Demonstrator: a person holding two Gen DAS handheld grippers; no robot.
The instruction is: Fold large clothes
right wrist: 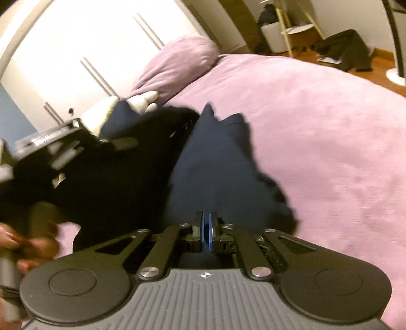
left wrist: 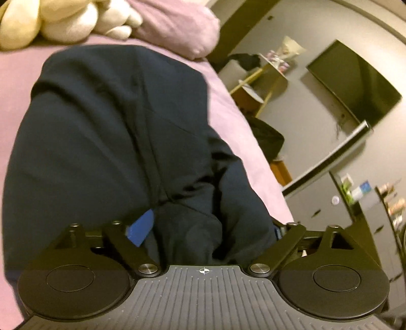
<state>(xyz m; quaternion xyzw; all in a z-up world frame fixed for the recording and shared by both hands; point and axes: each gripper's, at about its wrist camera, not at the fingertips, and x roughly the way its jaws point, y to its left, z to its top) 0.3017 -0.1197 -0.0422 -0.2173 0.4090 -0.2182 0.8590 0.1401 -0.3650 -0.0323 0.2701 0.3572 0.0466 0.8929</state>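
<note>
A large dark navy garment (left wrist: pixel 106 142) is seen lying bunched on a bed covered with a pink blanket (left wrist: pixel 236 119). In the left wrist view, the left tongs (left wrist: pixel 203 228) are spread wide, with navy cloth heaped between the two arms; one blue pad (left wrist: pixel 140 228) is visible at the left arm, touching the fabric, while the opposite pad is mostly hidden behind a fold. No pinch on the cloth is shown by these tongs. In the right wrist view, the right tongs (right wrist: pixel 206 232) are pressed together, and the two blue pads (right wrist: pixel 203 233) are shown face to face with an edge of the garment (right wrist: pixel 215 165) pinched between them; the cloth rises away from the tongs to a peak. The pink blanket (right wrist: pixel 317 132) is seen to the right of the garment. A pink pillow (right wrist: pixel 177 61) lies at the far end of the bed, and a cream plush toy (left wrist: pixel 63 17) is seen beside the pillow (left wrist: pixel 177 22). A dark wall-mounted screen (left wrist: pixel 355 83) is visible in the left wrist view.
</note>
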